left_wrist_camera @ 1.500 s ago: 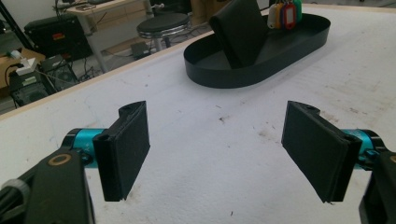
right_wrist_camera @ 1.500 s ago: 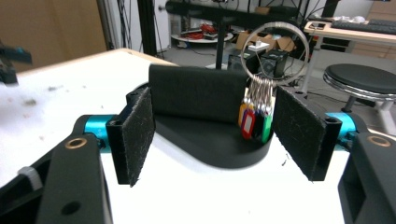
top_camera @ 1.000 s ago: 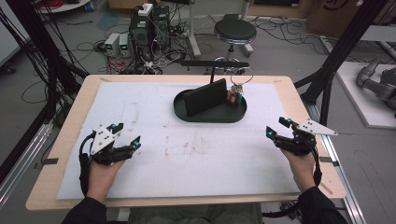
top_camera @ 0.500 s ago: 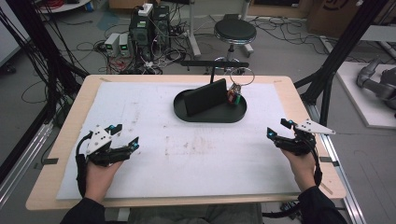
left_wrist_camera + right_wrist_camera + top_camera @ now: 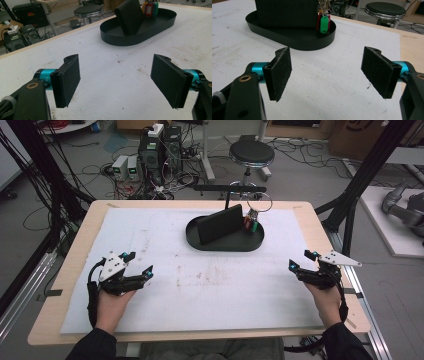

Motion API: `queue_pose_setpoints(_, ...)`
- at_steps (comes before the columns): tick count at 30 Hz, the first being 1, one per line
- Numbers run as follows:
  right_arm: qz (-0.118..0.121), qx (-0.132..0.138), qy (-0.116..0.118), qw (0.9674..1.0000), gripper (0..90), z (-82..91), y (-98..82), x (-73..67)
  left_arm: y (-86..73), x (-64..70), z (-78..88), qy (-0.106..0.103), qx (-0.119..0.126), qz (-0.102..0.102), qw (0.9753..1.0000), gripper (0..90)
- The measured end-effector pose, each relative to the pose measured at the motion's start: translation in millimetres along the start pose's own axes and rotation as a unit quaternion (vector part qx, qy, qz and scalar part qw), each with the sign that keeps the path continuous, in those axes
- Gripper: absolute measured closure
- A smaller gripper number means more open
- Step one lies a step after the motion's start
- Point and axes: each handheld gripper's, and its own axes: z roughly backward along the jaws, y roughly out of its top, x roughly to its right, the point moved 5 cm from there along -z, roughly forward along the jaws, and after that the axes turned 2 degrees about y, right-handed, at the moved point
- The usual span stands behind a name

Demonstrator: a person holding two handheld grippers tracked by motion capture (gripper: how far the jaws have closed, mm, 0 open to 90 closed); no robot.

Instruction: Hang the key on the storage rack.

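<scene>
A: Left hand-held gripper point(image 5: 136, 263)?
B: I see jaws apart, empty, low over the counter point(image 5: 210, 285); right hand-held gripper point(image 5: 301, 260) has just been opening, nothing between; black tray point(image 5: 225, 245) well ahead, wallet point(image 5: 220, 224) and keys point(image 5: 251, 222) inside.

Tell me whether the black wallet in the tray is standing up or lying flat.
Standing. The black wallet rises on edge above the rim of the oval tray, leaning a little, beside the key tags.

both grippers' jaws wide apart
</scene>
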Motion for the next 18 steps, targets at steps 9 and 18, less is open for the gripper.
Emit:
queue_pose_setpoints(9, 0.003, -0.003, -0.001, 1.0, 24.8, 1.4, -1.7, -0.1, 0.0, 0.2, -2.5, -0.002, -0.001, 0.001, 1.0, 23.6)
queue_pose_setpoints(18, 0.0, -0.001, -0.001, 1.0, 23.5, -1.4, -2.2, 0.5, -4.3, -2.1, -4.0, -0.001, -0.015, 0.006, 0.9999, 23.5)
